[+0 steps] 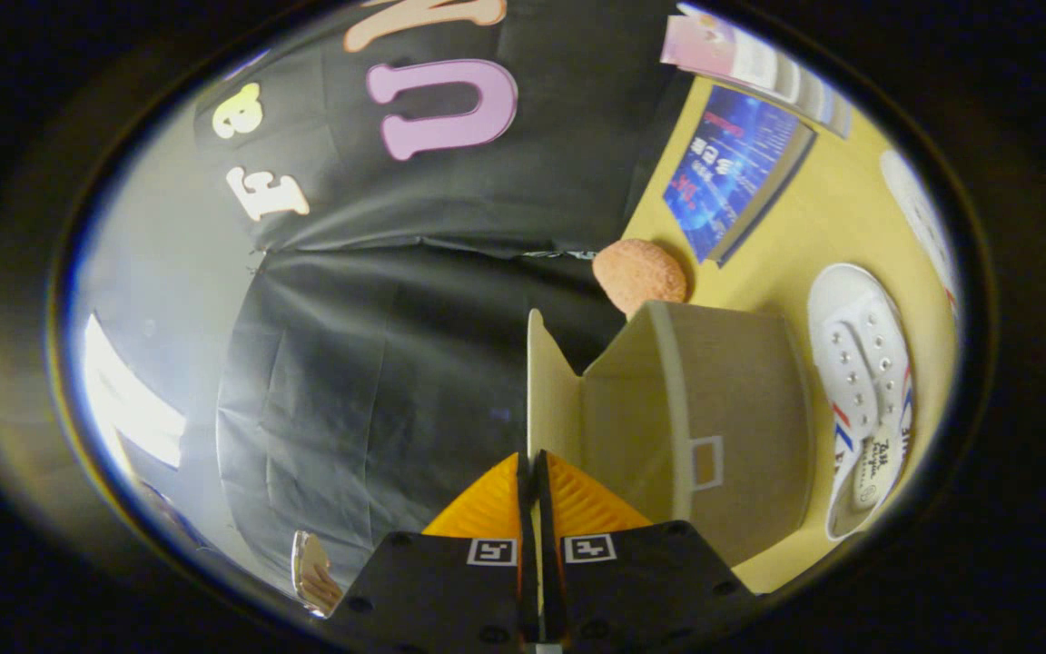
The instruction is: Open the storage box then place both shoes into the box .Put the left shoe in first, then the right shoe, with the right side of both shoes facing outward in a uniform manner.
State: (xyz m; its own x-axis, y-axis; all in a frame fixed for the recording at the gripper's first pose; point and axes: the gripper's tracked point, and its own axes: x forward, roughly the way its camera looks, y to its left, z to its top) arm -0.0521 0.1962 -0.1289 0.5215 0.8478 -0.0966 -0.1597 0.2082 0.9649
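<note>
Cardboard, plain brown: the storage box (714,409) stands on the tabletop (814,227), and I see its lid flap (548,391) raised on edge straight ahead of my fingers. My gripper (529,468) has its jaws clenched on that flap, the thin edge pinched between both fingers.

Other items, as logged:
- One white canvas shoe (863,391) with red and blue stripes, lying just beside the box's far wall, sole toward the tabletop's edge.
- A second white shoe (918,218), partly seen, nearer the tabletop's outer edge, apart from the first.
- A rough orange ball (639,274), touching or just behind the box corner; I cannot tell which.
- A blue-covered book (734,173) and a pink-covered book (750,59), toward the back edge.

Surface: yellow tabletop. Room: black cloth wall (450,300), creased.
</note>
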